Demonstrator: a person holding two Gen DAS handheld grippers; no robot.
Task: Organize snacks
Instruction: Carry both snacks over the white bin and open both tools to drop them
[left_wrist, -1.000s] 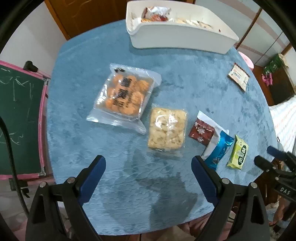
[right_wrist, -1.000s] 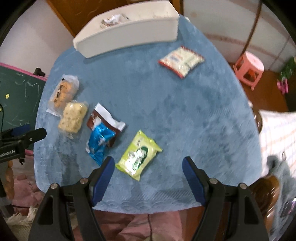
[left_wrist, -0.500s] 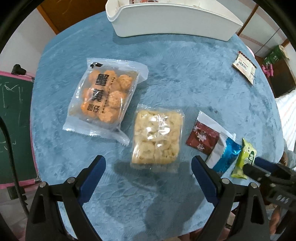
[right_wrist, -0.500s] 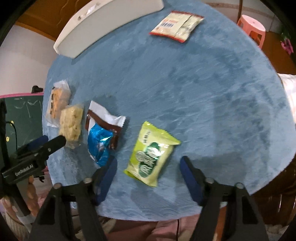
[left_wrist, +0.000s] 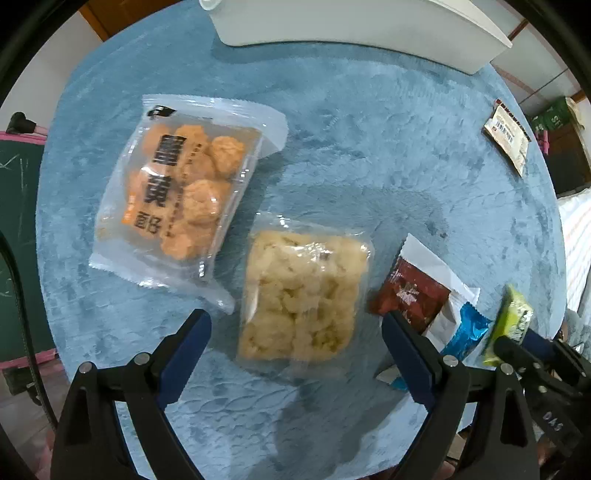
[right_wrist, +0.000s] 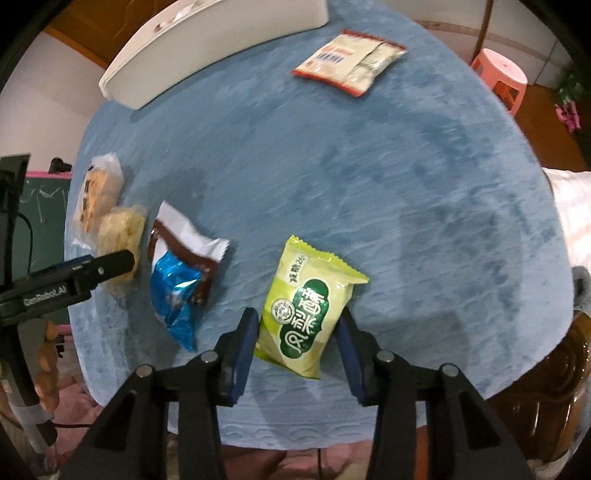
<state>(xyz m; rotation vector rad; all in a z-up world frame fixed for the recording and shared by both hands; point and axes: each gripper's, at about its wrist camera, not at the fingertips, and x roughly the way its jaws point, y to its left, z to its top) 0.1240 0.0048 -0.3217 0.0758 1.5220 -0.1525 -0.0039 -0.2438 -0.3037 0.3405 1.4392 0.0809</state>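
Item: green packet (right_wrist: 308, 310), pickup step. Your right tool (right_wrist: 295, 347) has just been closing around it (grip unconfirmed); left tool (left_wrist: 295, 343) released; next, white bin (right_wrist: 207, 51).

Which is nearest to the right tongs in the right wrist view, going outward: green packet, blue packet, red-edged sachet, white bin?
1. Green packet, between the right tongs.
2. Blue packet, to the left of them.
3. Red-edged sachet, far side of the table.

The white bin, far left, is too close to the sachet to rank.
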